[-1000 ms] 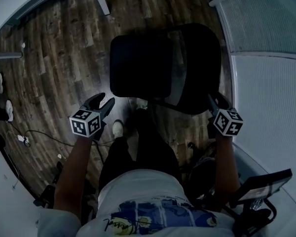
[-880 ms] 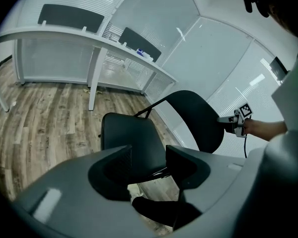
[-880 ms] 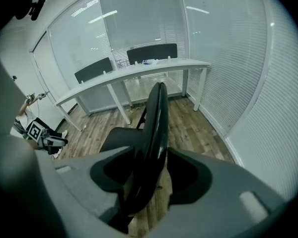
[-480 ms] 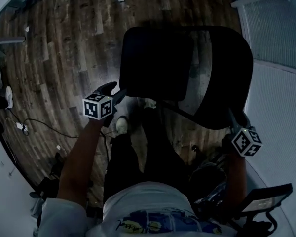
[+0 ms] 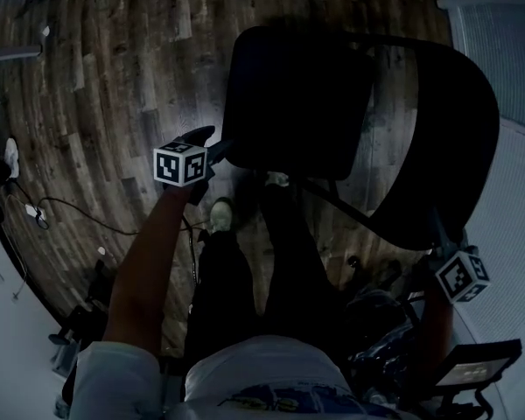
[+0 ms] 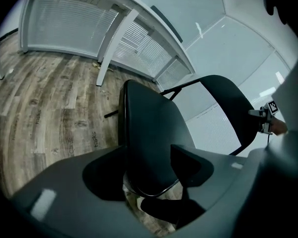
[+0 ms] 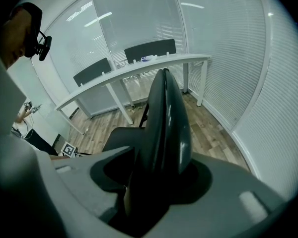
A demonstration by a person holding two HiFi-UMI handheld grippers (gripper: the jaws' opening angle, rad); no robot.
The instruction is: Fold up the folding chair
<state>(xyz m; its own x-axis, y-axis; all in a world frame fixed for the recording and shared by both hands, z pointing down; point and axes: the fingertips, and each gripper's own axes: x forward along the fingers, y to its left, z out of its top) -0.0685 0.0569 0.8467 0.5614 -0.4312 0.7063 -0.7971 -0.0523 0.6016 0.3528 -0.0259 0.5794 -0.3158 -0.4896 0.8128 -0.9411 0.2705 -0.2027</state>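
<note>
The wooden floor (image 5: 114, 77) fills the head view. In the right gripper view a long white worktop (image 7: 139, 68) stands before glass walls with blinds.

The folding chair (image 5: 306, 94) stands on the floor directly in front of the person's legs (image 5: 271, 269), between the two grippers.

- Seat (image 6: 149, 133): a dark panel. In the head view its long axis runs away from the person, with the near edge toward the person's feet. In the left gripper view it is tilted, with one side rim turned toward the camera.
- Backrest (image 5: 451, 147): a dark curved panel on the seat's right in the head view, joined to it by thin frame tubes. In the right gripper view it stands upright and edge-on, its long axis rising straight out of the jaws.

Left gripper (image 5: 213, 143): positioned at the near left corner of the seat, pointing down and forward. Its jaws have just been opening and stand spread. The seat's rim lies between them, and the pads do not press on it.

Right gripper (image 5: 439, 234): positioned at the near end of the backrest. Its jaws are clamped on the backrest's edge, which fills the gap between them.

A thin cable (image 5: 70, 208) lies on the floor to the left of the person. One light shoe (image 5: 219, 215) rests just below the left gripper in the head view.
</note>
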